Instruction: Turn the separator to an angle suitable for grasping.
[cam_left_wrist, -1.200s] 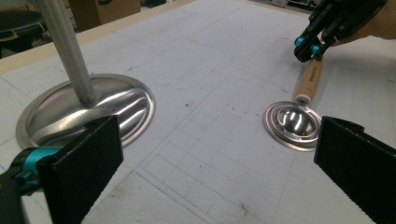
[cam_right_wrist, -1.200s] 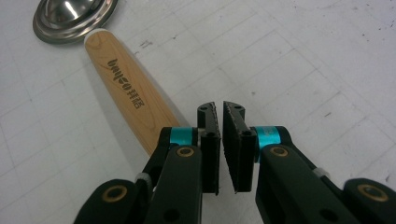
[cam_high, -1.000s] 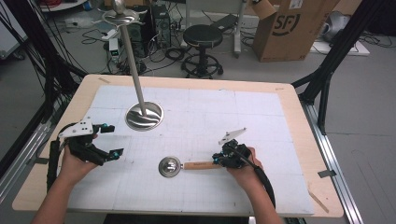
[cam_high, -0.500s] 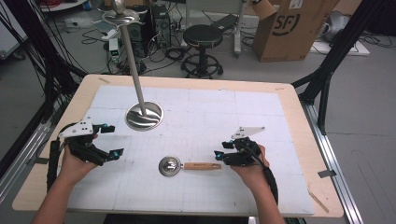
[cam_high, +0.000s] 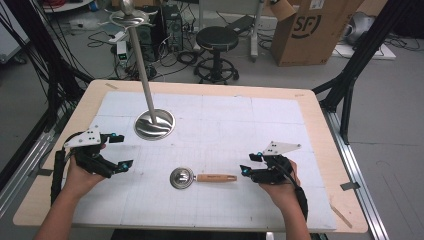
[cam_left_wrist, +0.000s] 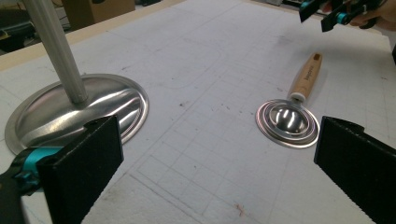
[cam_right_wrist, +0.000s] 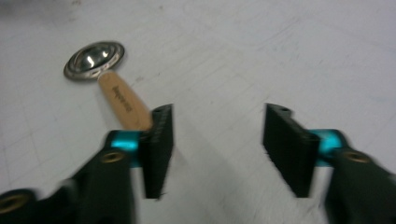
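Note:
A metal scoop with a wooden handle lies flat on the white gridded mat at the front centre, handle pointing right. My right gripper stands open just right of the handle's end, apart from it. In the right gripper view the handle runs behind the left jaw and nothing lies between the jaws of the gripper. My left gripper is open at the left, wide apart in its own view, with the scoop ahead on the right.
A steel stand with a round base and a tall pole rises at the back left of the mat. The wooden table edge frames the mat. Beyond the table are a stool and a cardboard box.
My right gripper let go of the scoop's handle, opened and drew back to the right. The scoop stayed in place. The left gripper has barely moved.

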